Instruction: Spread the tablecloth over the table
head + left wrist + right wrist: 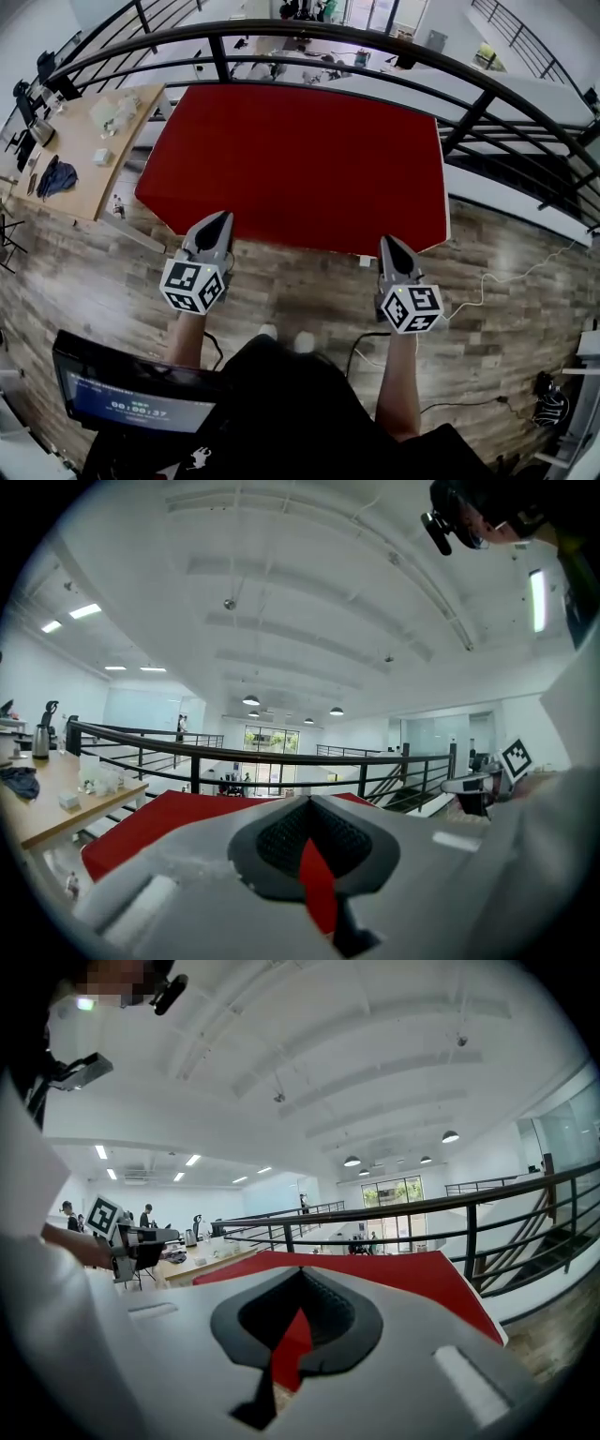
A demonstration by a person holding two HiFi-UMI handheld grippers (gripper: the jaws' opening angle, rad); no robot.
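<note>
Only head view shows whole tablecloth; left gripper, right gripper closed, seemingly empty.

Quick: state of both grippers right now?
Left hand-held gripper: closed, pinching the red tablecloth at its near edge.
Right hand-held gripper: closed on the same edge.

Mezzanine with wood-plank floor, curved black railing along its edge, cluttered light wooden desk at left with a kettle, white arched ceiling, pendant lamps, tall windows far off
</note>
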